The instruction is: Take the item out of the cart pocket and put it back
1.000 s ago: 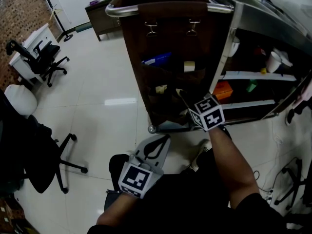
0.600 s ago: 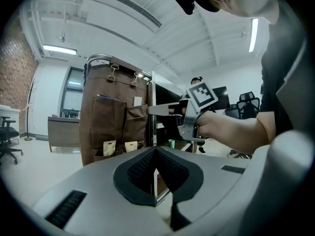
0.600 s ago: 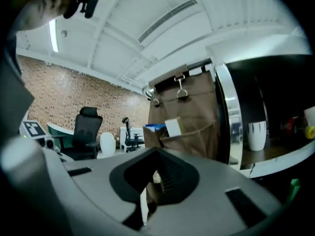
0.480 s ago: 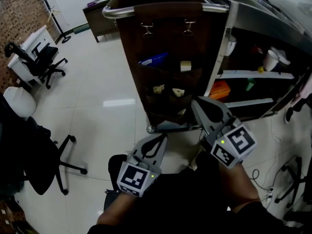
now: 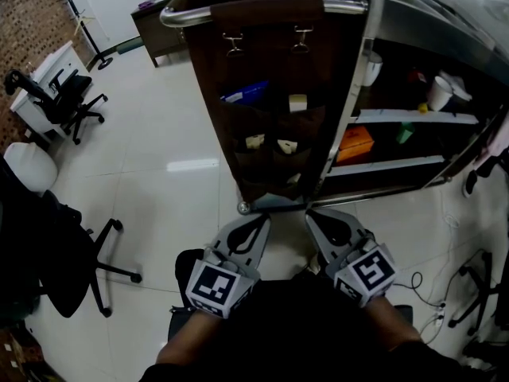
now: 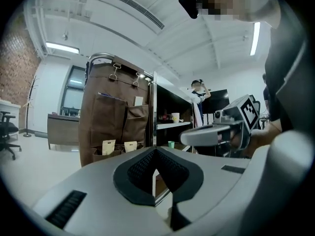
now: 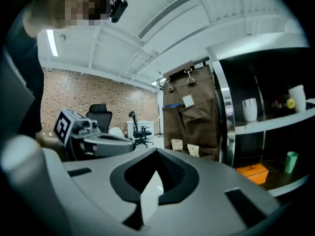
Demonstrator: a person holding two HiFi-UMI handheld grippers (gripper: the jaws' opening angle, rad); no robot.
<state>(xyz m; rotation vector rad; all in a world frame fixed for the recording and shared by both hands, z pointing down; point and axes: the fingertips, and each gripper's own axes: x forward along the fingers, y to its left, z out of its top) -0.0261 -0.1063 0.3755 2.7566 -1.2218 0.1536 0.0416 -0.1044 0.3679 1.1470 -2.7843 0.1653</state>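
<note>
In the head view, the cart [image 5: 350,10] stands ahead on the glossy floor [image 5: 175,134]. A brown pocket organiser [image 5: 262,54] hangs on its near end from two clips. In the middle row of pockets the left cream packet [image 5: 254,141] and the right cream packet [image 5: 287,146] stand side by side, each in its own pocket. Higher up, a blue item [image 5: 245,93] sticks out of another pocket. An orange box [image 5: 355,142] lies on a shelf of the cart. The left hand-held gripper [image 5: 256,223] and the right hand-held gripper [image 5: 316,217] are low and close to the person's body. They lie side by side without touching and point toward the cart, well apart from the organiser.

In the left gripper view, the jaws of the left hand-held gripper [image 6: 156,154] are together and hold nothing (only the cart shows through the slit under the tip). Both packets stand in their pockets far beyond.

In the right gripper view, the jaws of the right hand-held gripper [image 7: 157,157] are also pressed together. I can make out nothing held, only a thin pale strip in the slit below the pads. The packets sit in the organiser, and a green cup [image 7: 291,161] stands on a shelf.
</note>
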